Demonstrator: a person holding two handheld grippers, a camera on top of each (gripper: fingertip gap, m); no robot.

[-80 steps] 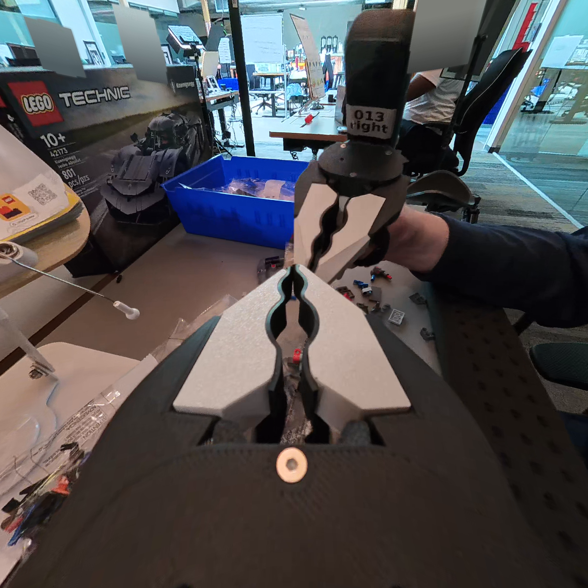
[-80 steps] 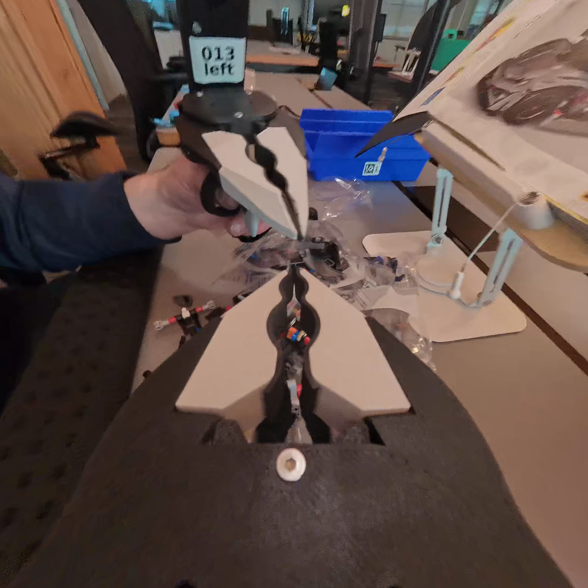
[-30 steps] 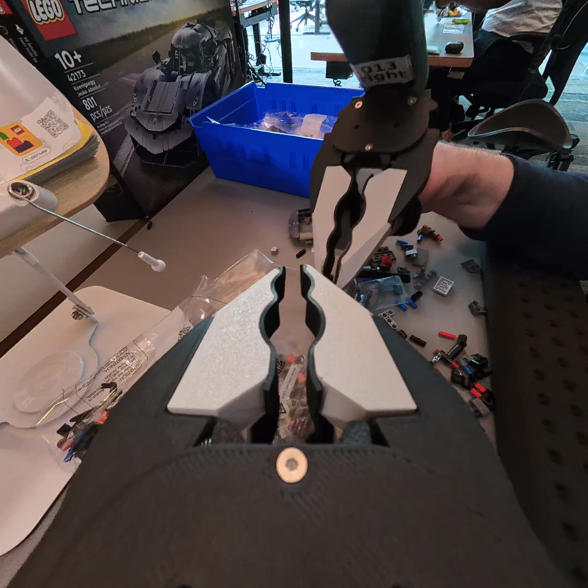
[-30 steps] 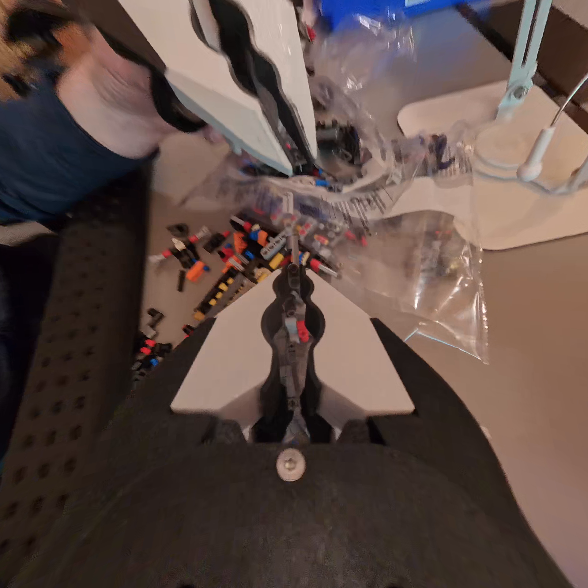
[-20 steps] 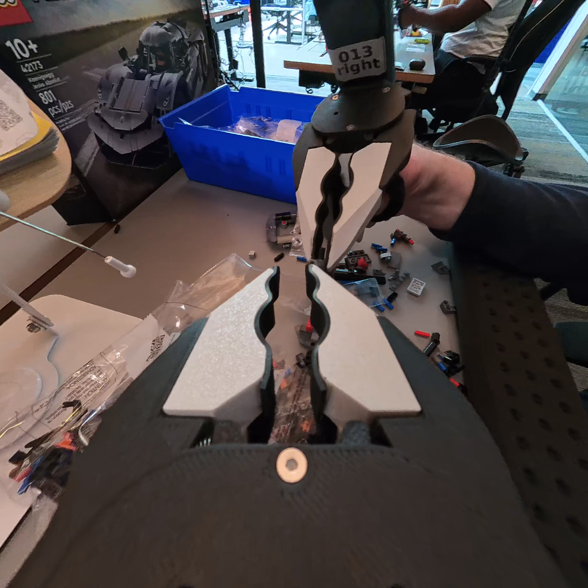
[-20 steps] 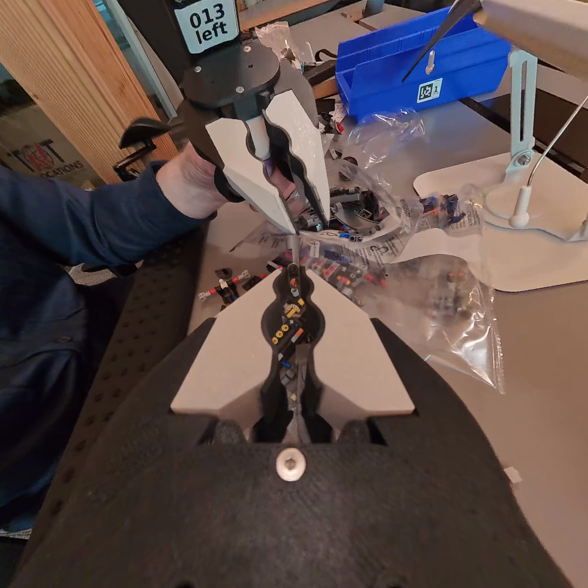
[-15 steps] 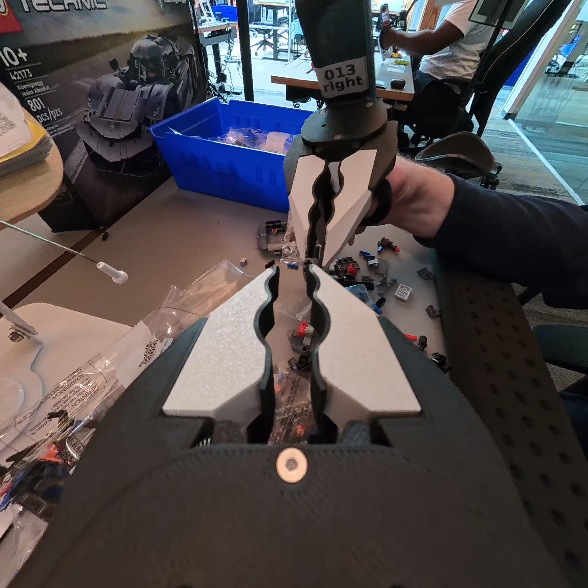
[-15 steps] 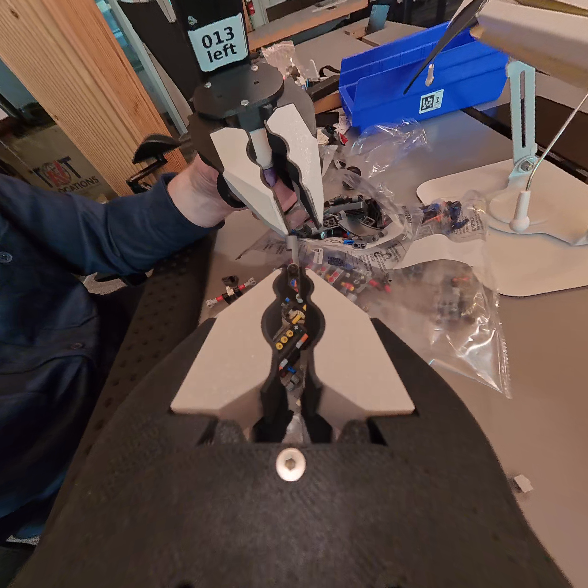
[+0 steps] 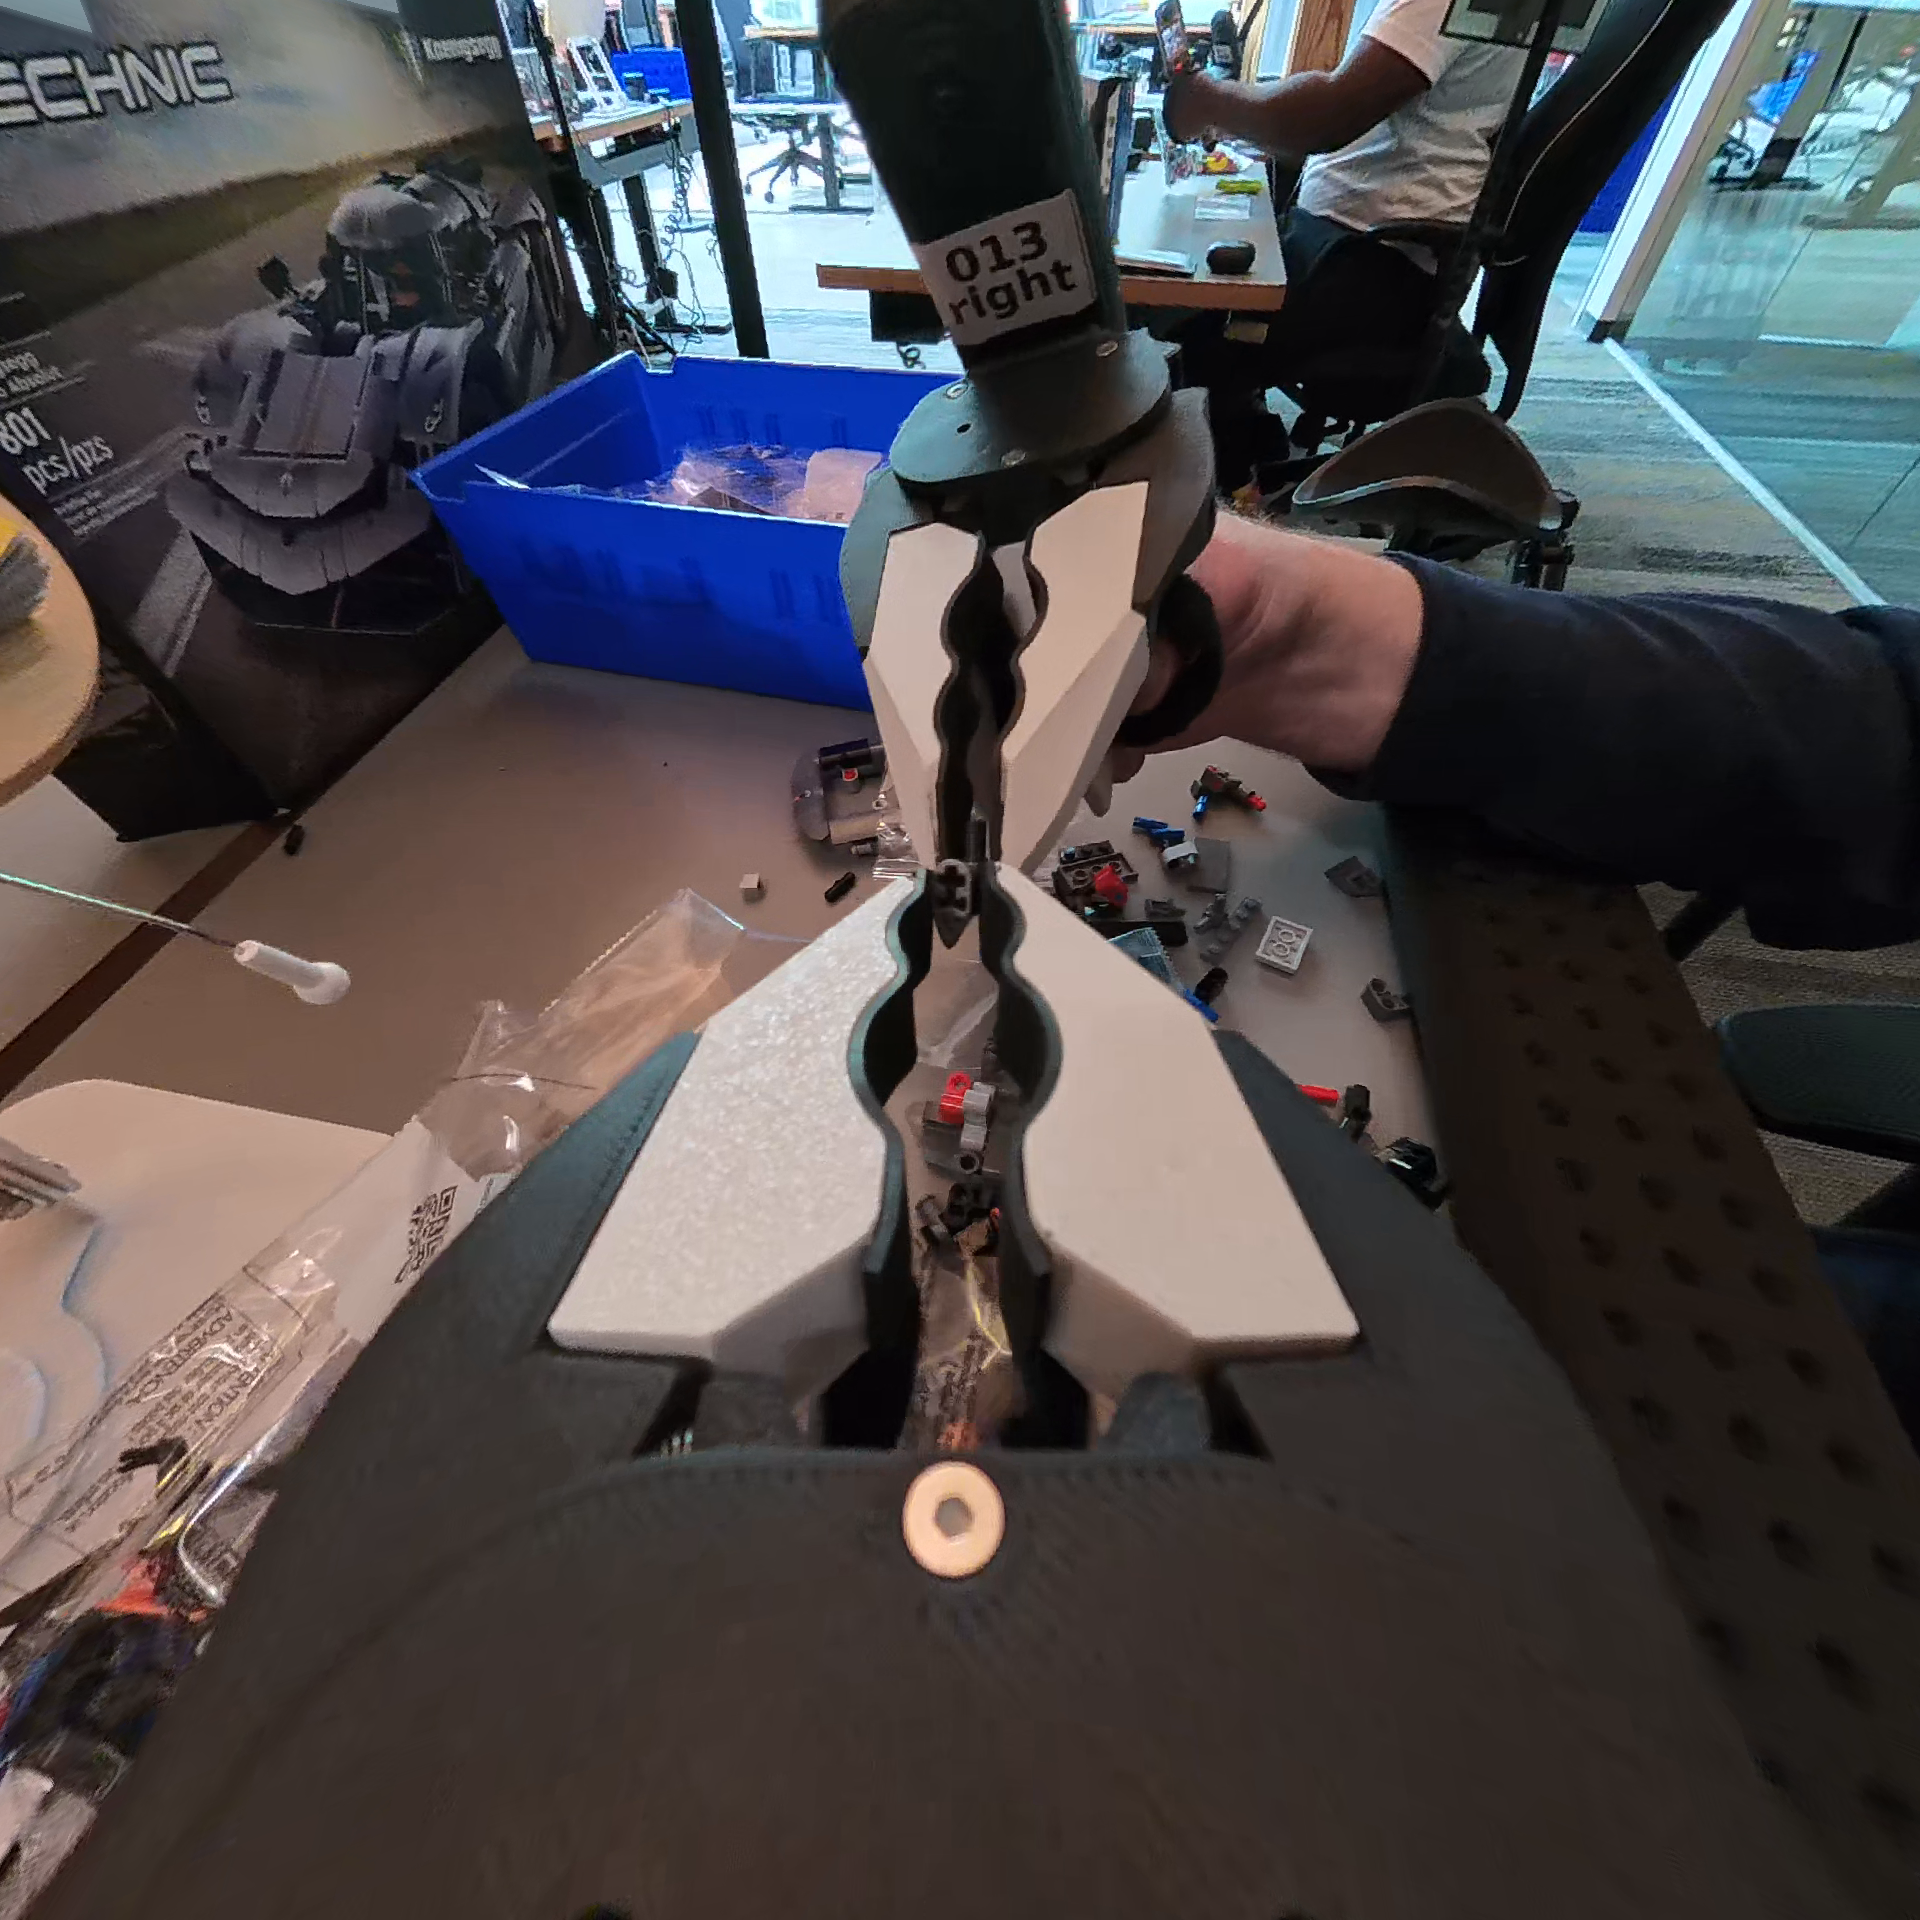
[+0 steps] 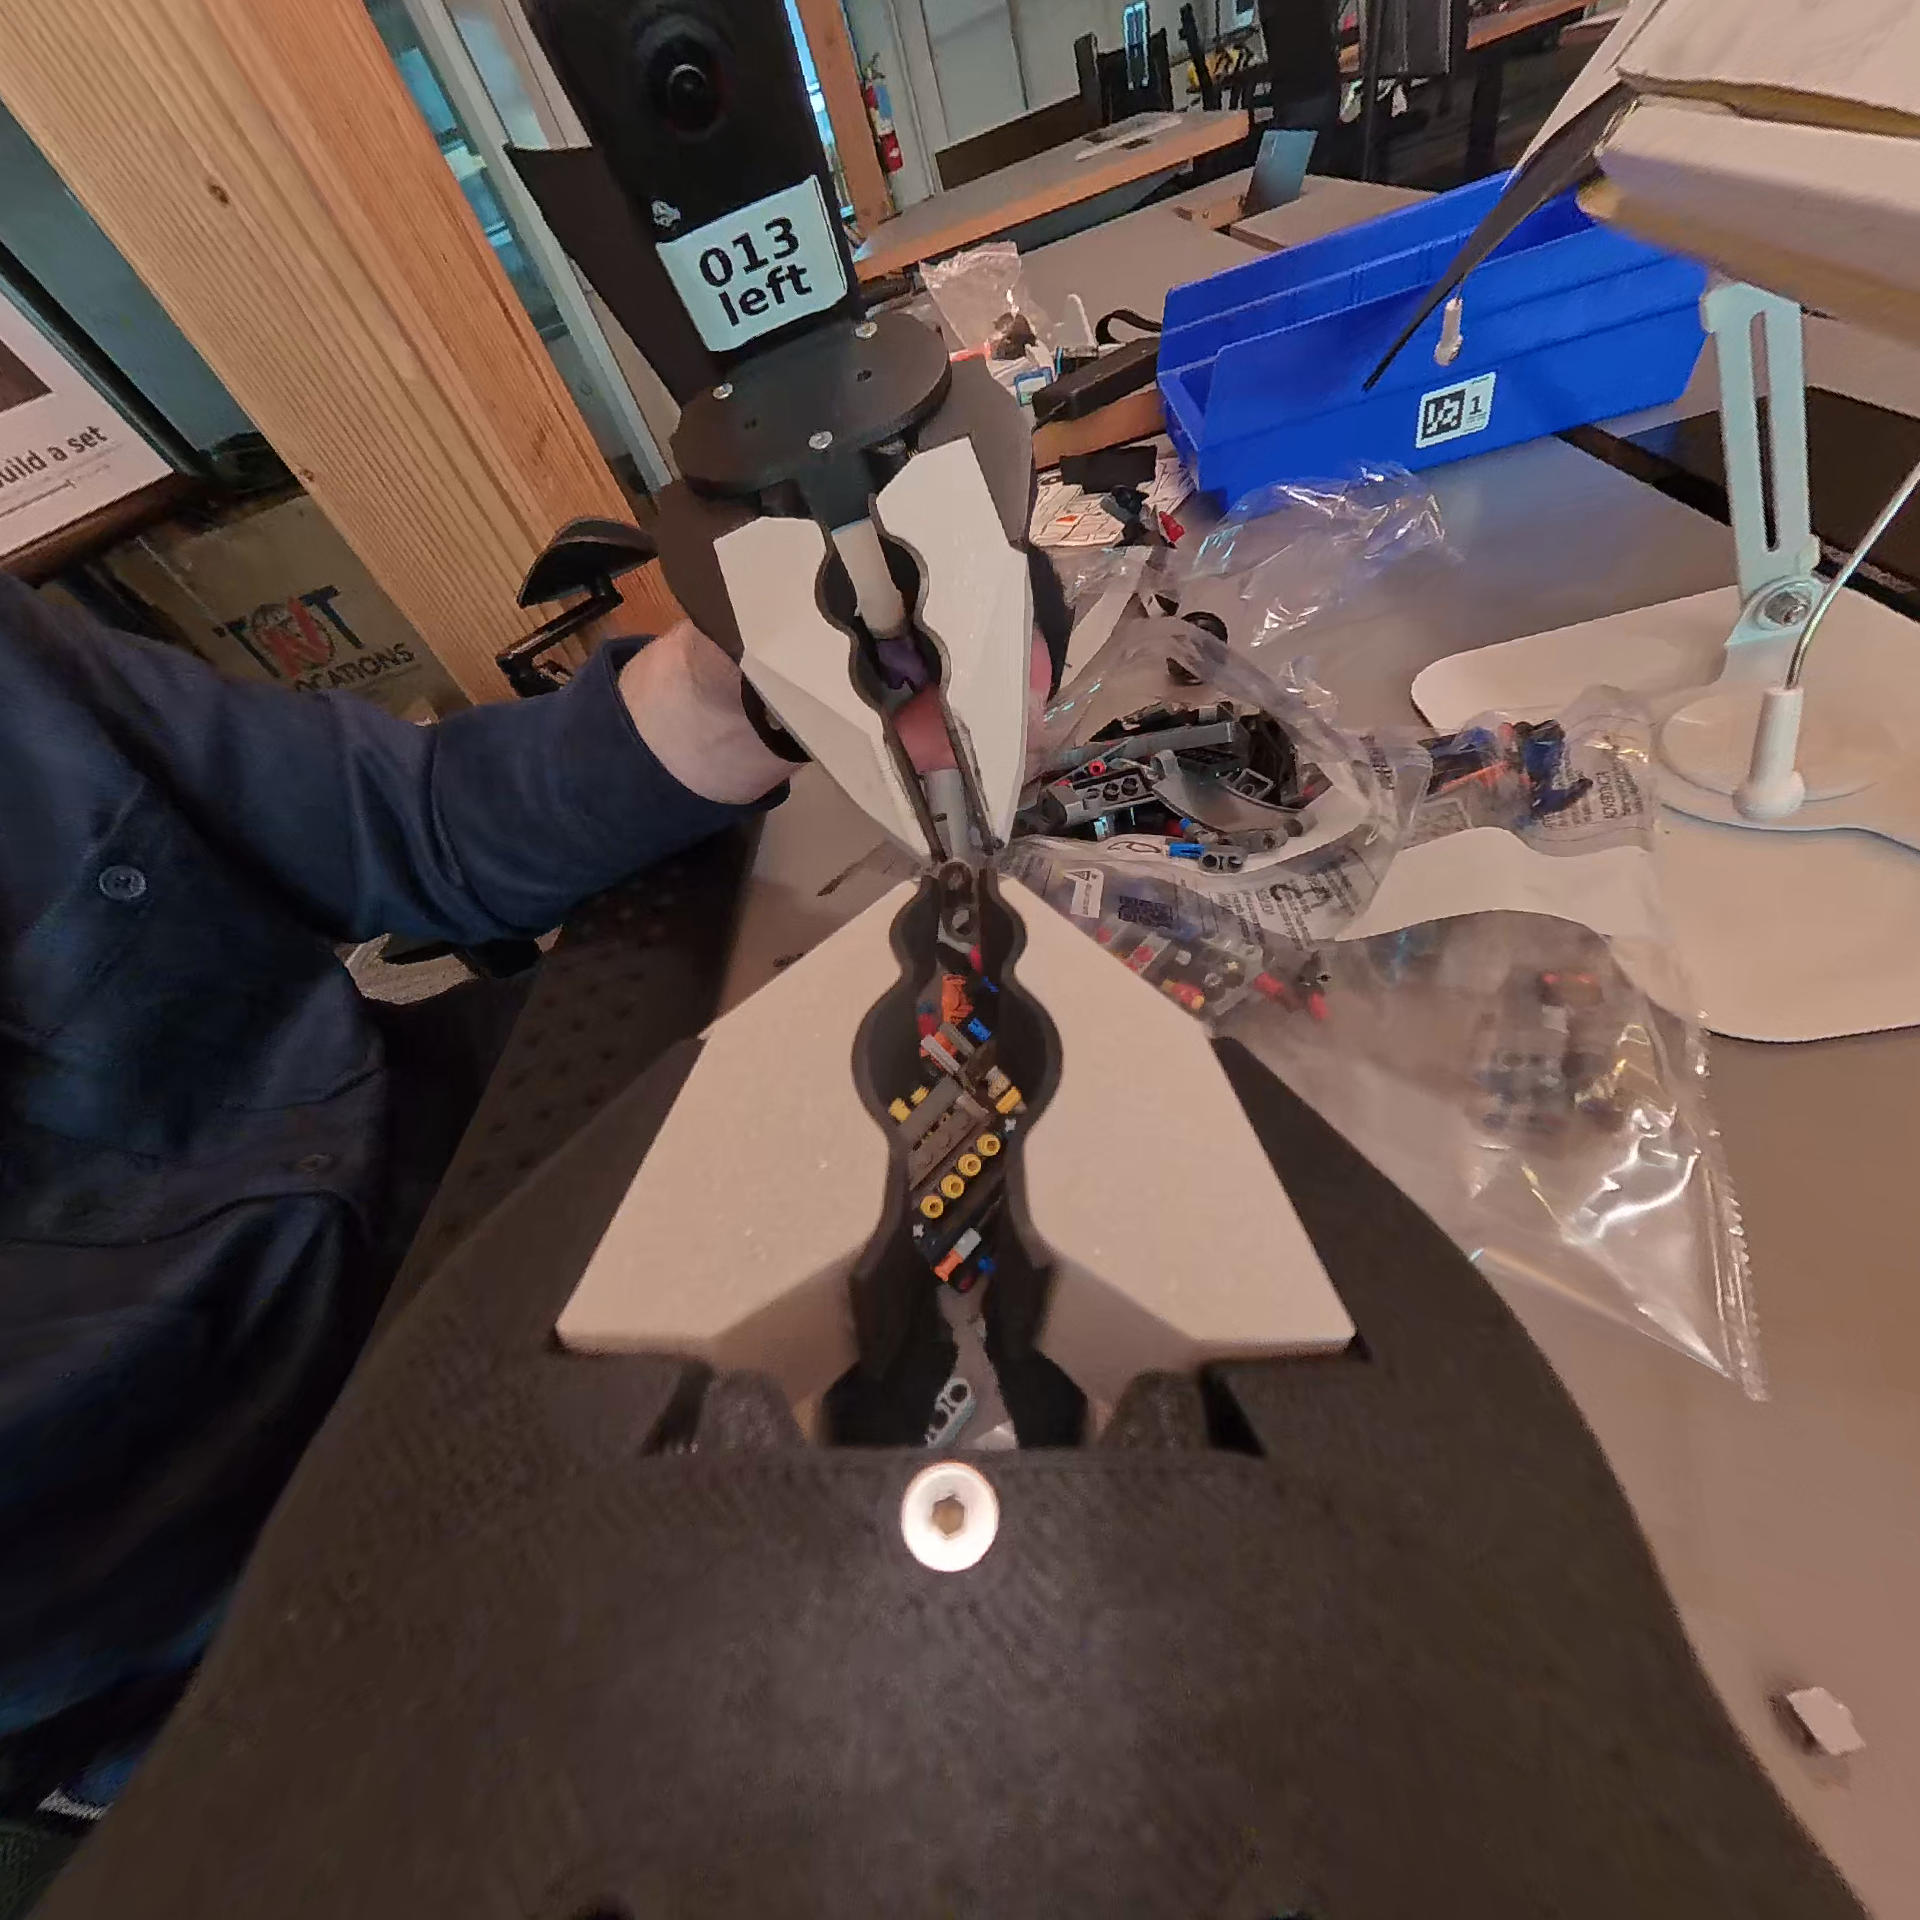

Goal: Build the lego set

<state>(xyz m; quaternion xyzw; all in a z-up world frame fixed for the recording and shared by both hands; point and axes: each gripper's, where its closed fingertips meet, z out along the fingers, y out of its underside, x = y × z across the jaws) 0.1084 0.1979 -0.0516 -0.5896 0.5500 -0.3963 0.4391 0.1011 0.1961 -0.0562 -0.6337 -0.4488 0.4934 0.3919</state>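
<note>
While both tools meet tip to tip above the table [image 9: 582,790], the left gripper [image 9: 958,902] pinches a small dark connector piece [image 9: 954,896] and the right gripper [image 10: 958,891] clamps a thin grey axle [image 10: 943,798]. Hard, light, slick plastic: I judge it best gripped near the joint, lest it twist.

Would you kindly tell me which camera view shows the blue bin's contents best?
The left wrist view: it looks into the open top of the blue bin, showing clear plastic bags inside. The right wrist view shows only the bin's outer wall and its tag, not its contents.
</note>
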